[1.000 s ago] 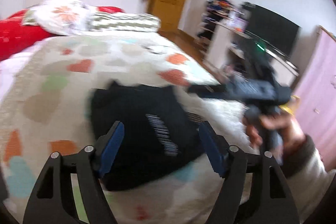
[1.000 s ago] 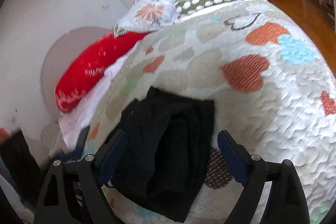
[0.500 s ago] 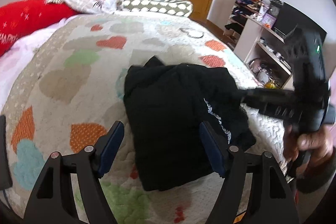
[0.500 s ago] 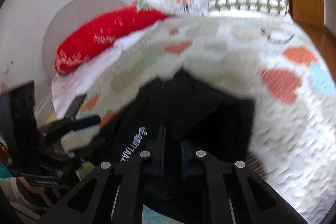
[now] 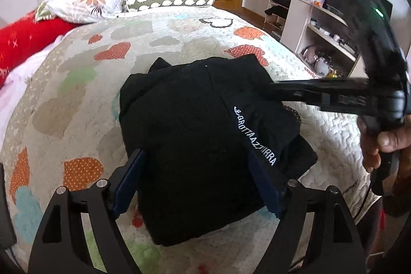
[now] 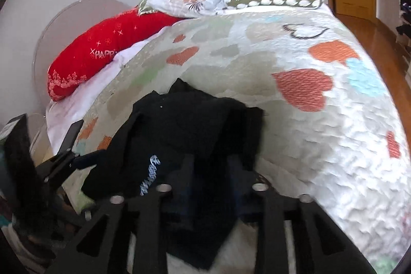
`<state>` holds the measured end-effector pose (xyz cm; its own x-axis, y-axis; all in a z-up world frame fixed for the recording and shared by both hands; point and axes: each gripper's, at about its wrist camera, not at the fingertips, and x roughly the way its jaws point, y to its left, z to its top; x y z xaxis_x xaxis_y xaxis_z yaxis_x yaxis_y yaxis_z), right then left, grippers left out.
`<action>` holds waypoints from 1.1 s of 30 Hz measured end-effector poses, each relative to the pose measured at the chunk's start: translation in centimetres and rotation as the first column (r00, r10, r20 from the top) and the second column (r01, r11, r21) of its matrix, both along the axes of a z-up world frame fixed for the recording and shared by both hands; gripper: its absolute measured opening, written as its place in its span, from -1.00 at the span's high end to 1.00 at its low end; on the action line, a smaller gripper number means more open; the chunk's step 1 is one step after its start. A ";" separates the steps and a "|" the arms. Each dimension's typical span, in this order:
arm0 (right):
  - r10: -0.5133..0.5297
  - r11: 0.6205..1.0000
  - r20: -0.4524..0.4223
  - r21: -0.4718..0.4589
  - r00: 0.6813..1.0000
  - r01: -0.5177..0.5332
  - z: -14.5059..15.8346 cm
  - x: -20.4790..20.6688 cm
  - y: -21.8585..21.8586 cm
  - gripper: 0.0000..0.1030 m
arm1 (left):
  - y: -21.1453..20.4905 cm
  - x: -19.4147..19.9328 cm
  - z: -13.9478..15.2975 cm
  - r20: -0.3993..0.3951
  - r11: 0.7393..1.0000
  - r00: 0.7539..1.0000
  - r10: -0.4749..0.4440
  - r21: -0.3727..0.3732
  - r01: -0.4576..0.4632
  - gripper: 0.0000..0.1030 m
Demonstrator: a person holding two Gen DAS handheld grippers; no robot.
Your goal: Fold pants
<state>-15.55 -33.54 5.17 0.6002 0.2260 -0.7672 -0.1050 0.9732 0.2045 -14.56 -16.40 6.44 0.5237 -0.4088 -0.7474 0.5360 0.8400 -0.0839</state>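
Since a second ago the right gripper has clamped the pants at their 3 o'clock edge; the left gripper stays wide, so another fold looks imminent.

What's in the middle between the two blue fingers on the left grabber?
The folded black pants fill the gap between the left gripper's blue fingers, with the heart quilt beneath. The left wrist view shows it.

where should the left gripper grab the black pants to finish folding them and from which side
Probably the near folded edge of the black pants, from the bed's near side. The left gripper already hangs open astride that thick edge, while the right gripper appears shut on the right side. Several layers stack there, so bite deep.
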 end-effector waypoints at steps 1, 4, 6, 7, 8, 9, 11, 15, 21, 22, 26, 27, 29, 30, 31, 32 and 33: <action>0.001 1.000 -0.002 0.006 1.000 -0.001 0.0 -0.5 -0.2 0.08 | 0.4 0.2 0.1 -0.011 1.000 1.000 0.007 -0.009 -0.007 -0.59; 0.001 0.999 -0.033 0.032 0.999 0.000 -0.7 -1.6 -0.7 0.02 | 1.1 0.5 0.3 -0.011 0.999 0.999 0.032 -0.027 -0.032 -0.59; -0.006 0.998 -0.045 0.060 0.999 0.009 -1.4 -2.0 -1.0 0.02 | 1.4 0.5 0.4 -0.003 0.999 0.999 0.044 -0.033 -0.044 -0.59; -0.009 0.997 -0.051 0.079 0.999 0.013 -1.8 -1.9 -1.1 0.02 | 1.6 0.5 0.5 0.000 0.998 0.999 0.051 -0.038 -0.051 -0.59; -0.010 0.995 -0.057 0.102 0.998 0.016 -2.2 -1.8 -1.2 0.02 | 1.6 0.5 0.4 0.000 0.998 0.999 0.053 -0.038 -0.053 -0.59; -0.006 0.993 -0.057 0.119 0.998 0.013 -2.4 -1.6 -1.1 0.02 | 1.6 0.6 0.3 -0.002 0.998 0.999 0.053 -0.034 -0.053 -0.59; 0.020 0.984 -0.058 0.177 0.998 -0.010 -3.2 -0.9 -0.9 -0.07 | 1.5 0.6 -0.1 -0.009 0.998 0.999 0.051 -0.025 -0.052 -0.59; 0.014 0.982 -0.050 0.191 0.999 -0.004 -3.6 -0.4 -0.5 0.11 | 1.5 0.9 -0.8 -0.037 0.997 0.998 0.054 -0.047 -0.056 -0.59; 0.094 0.992 0.040 0.080 0.995 -0.097 -0.5 -1.5 1.6 0.77 | 1.1 1.1 -0.6 -0.040 0.998 0.998 0.046 -0.050 -0.048 -0.59; 0.104 0.992 0.041 0.061 0.994 -0.107 -0.3 -1.6 1.9 0.78 | 0.9 1.0 -0.4 -0.034 0.998 0.999 0.040 -0.050 -0.041 -0.59; 0.083 0.996 0.015 0.039 0.996 -0.083 -1.0 -1.1 1.8 0.69 | 0.5 0.8 -0.3 -0.023 0.998 0.999 0.039 -0.041 -0.040 -0.59; 0.079 0.996 0.007 0.035 0.997 -0.079 -1.3 -0.9 1.8 0.69 | 0.6 0.7 -0.4 -0.025 0.998 0.999 0.040 -0.044 -0.041 -0.59; 0.069 0.996 -0.006 0.059 0.998 -0.068 -1.9 -0.6 1.4 0.54 | 0.7 0.7 -0.4 -0.029 0.998 0.999 0.040 -0.046 -0.041 -0.59; 0.072 0.994 -0.018 0.083 0.997 -0.071 -2.2 -0.3 1.0 0.50 | 0.8 0.7 -0.4 -0.029 0.998 0.999 0.039 -0.045 -0.040 -0.59; 0.072 0.994 -0.021 0.087 0.997 -0.069 -2.4 -0.2 0.9 0.41 | 0.9 0.6 -0.4 -0.031 0.998 0.999 0.038 -0.044 -0.040 -0.59; 0.071 0.993 -0.019 0.094 0.997 -0.068 -2.6 0.0 0.7 0.29 | 0.9 0.7 -0.3 -0.032 0.998 0.999 0.039 -0.044 -0.040 -0.59; 0.074 0.991 -0.015 0.111 0.997 -0.072 -2.8 0.2 0.5 0.25 | 0.9 0.7 -0.4 -0.034 0.998 0.999 0.040 -0.046 -0.041 -0.59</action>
